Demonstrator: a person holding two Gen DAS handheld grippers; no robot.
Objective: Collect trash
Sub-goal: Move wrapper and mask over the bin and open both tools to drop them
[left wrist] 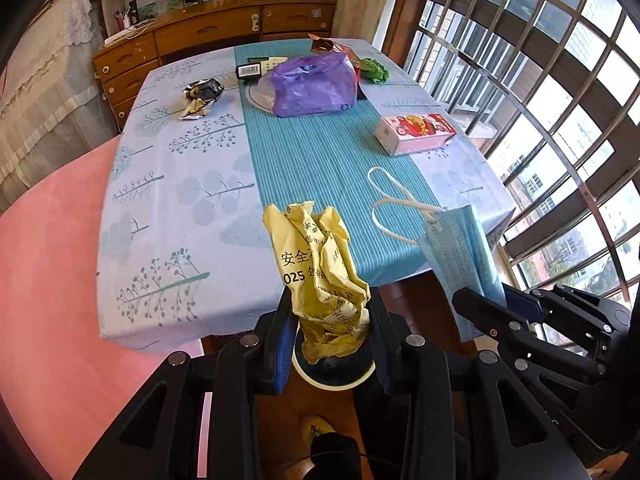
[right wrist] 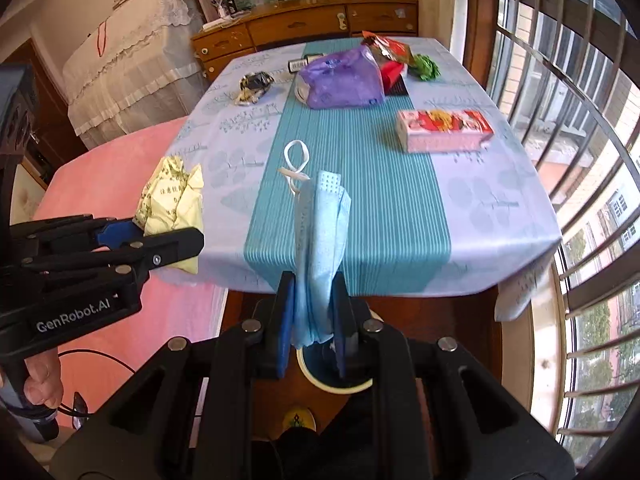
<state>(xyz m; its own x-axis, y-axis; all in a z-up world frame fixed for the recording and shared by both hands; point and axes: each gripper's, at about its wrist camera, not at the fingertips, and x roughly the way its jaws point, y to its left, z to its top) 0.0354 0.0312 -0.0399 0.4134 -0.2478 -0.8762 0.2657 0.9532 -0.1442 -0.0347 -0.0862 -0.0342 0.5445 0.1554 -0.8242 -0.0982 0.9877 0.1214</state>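
Left gripper [left wrist: 334, 320]: I have it clamped on the yellow crumpled paper [left wrist: 320, 276]. Both fingers press its lower half; the top bunches up above the tips. Also seen from the side in the right wrist view [right wrist: 176, 240].

Right gripper [right wrist: 314, 308]: I have it pinched tight on the blue face mask [right wrist: 320, 252]. The mask hangs folded between the pads, with white ear loops [right wrist: 296, 160] sticking up past the tips. In the left wrist view the same gripper [left wrist: 492, 304] sits just beside mine, mask [left wrist: 460, 252] trailing from it.

Both grippers: held off the near edge of the table, side by side, near each other but not touching.

Bin [left wrist: 334, 372]: round white-rimmed container on the floor, directly below both held items. Also in the right view [right wrist: 336, 376].

Table [left wrist: 180, 208]: pale leaf-print cloth with a teal striped runner [left wrist: 320, 152] down the middle.

Trash on the table: purple plastic bag [left wrist: 312, 84] at the far middle, black-and-gold crumpled wrapper [left wrist: 200, 96] far left, red snack packet [left wrist: 332, 46] and green crumpled wad [left wrist: 374, 70] far right behind the bag, pink-and-red carton [left wrist: 414, 132] lying flat on the right side, well apart from the bag.

Barcode item [left wrist: 250, 70]: small dark box just left of the purple bag; cannot tell what it is.

Background: wooden dresser [left wrist: 208, 36] behind the table, barred window [left wrist: 540, 100] on the right, pink surface [left wrist: 52, 260] to the left.
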